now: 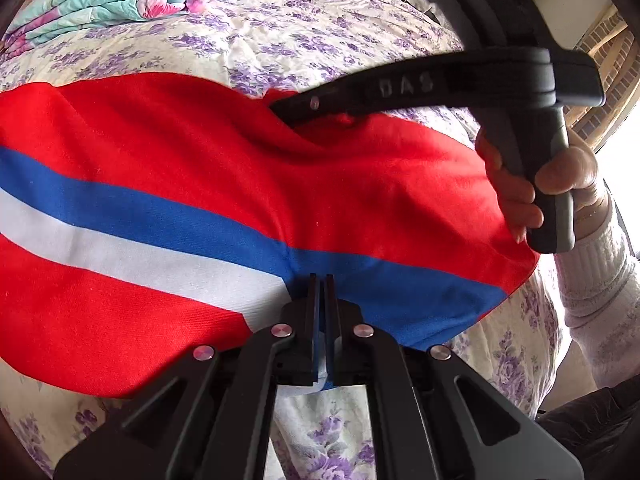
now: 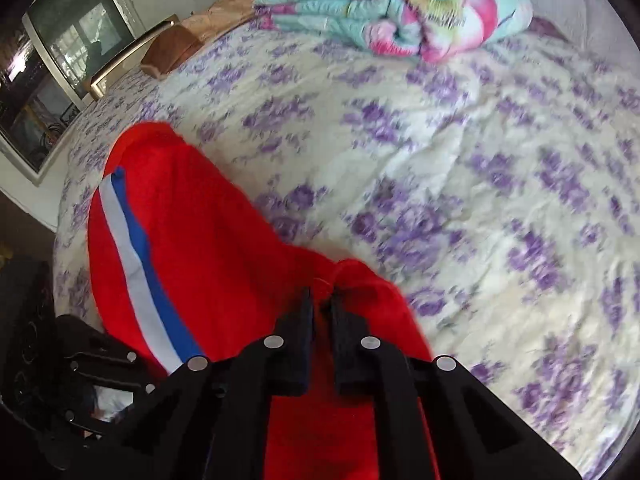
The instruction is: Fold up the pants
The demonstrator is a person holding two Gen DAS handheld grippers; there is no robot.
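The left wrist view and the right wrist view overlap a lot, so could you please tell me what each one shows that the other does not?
Only the left wrist view shows the person's hand gripping the right gripper's handle, and the left gripper clamped on the blue stripe at the pants' edge.

Only the right wrist view shows the television beside the bed, and the right gripper from behind, pinching red cloth.

Both show the red pants with blue and white stripes, the purple-flowered bedspread, and the folded floral quilt.

Matt woven cloth pants (image 1: 168,152)
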